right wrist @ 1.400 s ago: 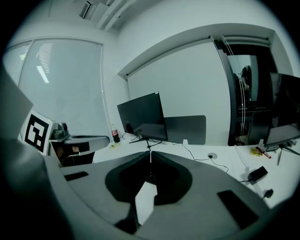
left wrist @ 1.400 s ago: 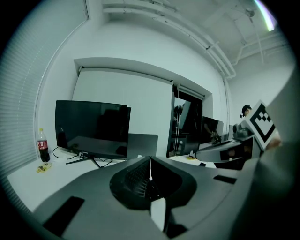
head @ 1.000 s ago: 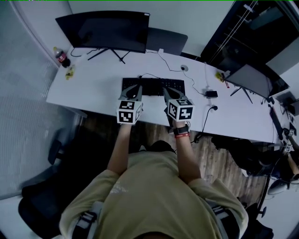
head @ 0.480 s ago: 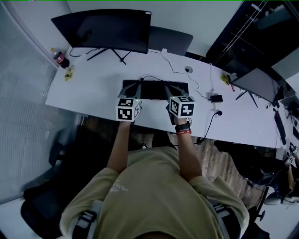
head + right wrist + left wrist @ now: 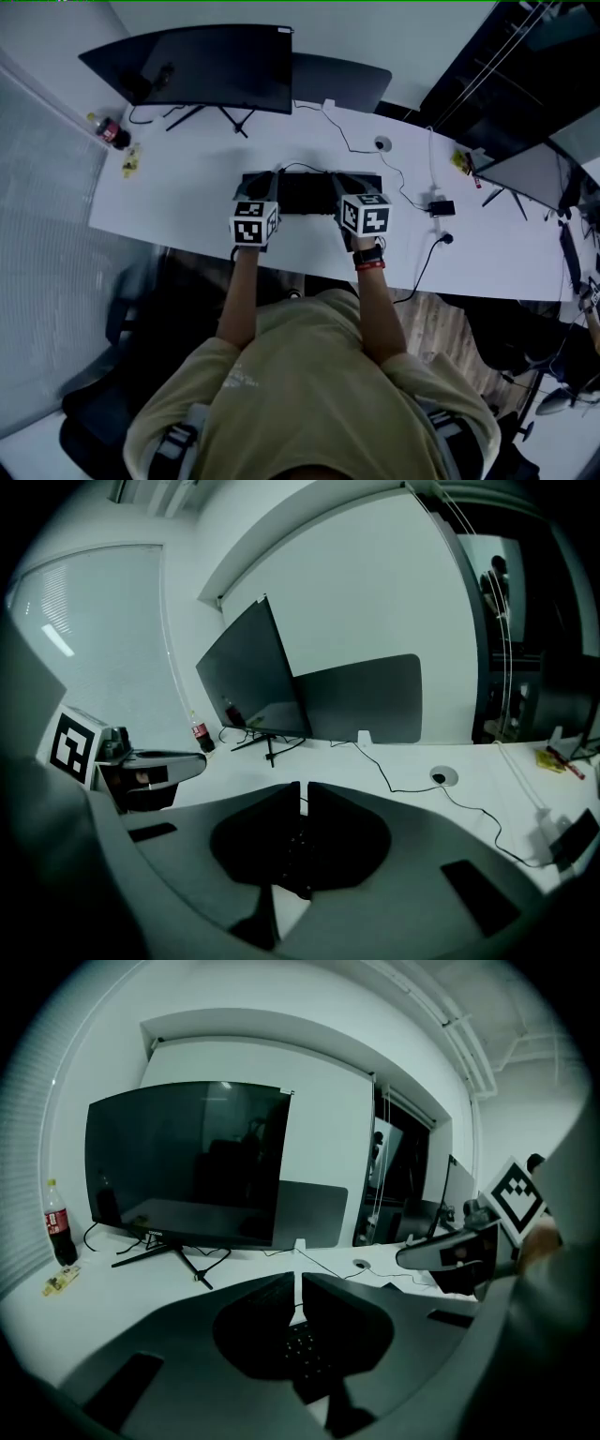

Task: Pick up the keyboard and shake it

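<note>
Both hand-held grippers (image 5: 274,178) (image 5: 340,180) lower, nearer keyboard (image 5: 309,192)

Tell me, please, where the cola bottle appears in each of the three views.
Head view: the cola bottle is at the upper left, near the far left corner of the desk.
Left gripper view: it stands upright at the far left edge.
Right gripper view: it is small and left of centre.
Shared landmark: the big dark monitor; in every view the bottle is just left of it.
</note>
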### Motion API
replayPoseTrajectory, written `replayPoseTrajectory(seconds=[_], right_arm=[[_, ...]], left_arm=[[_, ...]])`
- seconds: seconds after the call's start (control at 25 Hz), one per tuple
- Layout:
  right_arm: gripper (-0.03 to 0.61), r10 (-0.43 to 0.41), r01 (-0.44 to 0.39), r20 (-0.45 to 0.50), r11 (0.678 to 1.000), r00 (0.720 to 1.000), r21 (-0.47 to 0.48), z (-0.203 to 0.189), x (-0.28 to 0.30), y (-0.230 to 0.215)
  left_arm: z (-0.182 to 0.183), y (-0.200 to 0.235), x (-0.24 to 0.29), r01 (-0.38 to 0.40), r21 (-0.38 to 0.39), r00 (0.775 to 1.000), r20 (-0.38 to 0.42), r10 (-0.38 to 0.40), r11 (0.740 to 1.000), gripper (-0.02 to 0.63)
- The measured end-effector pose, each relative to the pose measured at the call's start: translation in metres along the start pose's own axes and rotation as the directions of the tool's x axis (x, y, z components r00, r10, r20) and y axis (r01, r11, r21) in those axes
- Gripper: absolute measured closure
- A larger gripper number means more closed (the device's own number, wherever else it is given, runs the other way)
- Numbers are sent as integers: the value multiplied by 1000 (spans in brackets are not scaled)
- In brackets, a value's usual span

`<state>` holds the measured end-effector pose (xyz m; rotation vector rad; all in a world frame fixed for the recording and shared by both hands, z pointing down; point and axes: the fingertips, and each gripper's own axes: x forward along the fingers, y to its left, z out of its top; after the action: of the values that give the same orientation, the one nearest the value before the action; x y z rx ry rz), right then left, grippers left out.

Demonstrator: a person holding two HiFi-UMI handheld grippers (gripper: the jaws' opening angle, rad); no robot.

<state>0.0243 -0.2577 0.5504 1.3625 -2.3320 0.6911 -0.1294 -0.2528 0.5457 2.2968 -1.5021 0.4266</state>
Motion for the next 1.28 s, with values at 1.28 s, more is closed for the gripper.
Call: replayPoseTrajectory(seconds=[1.28], right_arm=[[420,-80,90,-101,991,992,98,-37,65,-97]], left_arm=[[-77,85,76,-139,-98,972,-202,117,985,400]])
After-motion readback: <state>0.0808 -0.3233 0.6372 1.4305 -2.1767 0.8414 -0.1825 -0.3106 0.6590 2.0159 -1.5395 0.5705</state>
